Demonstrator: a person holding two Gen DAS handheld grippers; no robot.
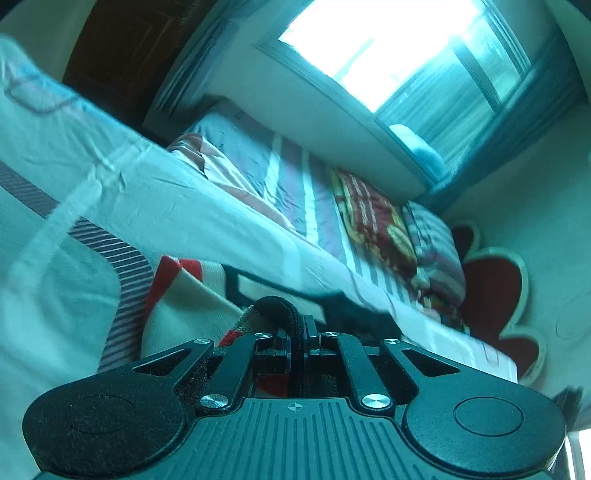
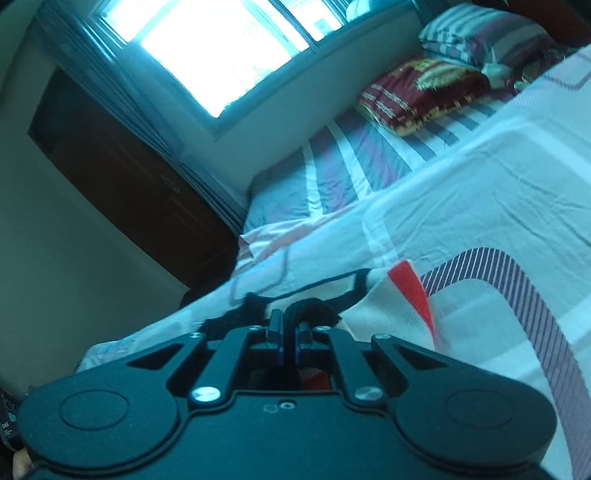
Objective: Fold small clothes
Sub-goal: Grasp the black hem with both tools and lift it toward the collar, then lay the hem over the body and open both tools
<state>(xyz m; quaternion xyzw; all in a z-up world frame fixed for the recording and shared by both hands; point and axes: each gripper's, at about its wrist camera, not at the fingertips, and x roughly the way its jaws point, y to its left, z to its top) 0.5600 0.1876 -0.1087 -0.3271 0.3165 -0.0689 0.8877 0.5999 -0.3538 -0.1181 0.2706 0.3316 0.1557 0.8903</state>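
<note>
A small cream garment (image 1: 184,295) with red stripes and black trim lies on the white bed sheet (image 1: 166,199). My left gripper (image 1: 303,325) is shut on a black-edged fold of the garment, which bulges up just left of the fingertips. In the right wrist view the same garment (image 2: 384,310) spreads to the right of my right gripper (image 2: 290,323), which is shut on its black trim. The cloth inside both jaws is mostly hidden by the gripper bodies.
The bed carries a striped duvet (image 1: 295,177), a red and gold folded blanket (image 2: 417,96) and a striped pillow (image 2: 480,33) by the wall. A bright window (image 2: 207,48) is above it. A dark wooden door (image 2: 122,192) stands beside the bed.
</note>
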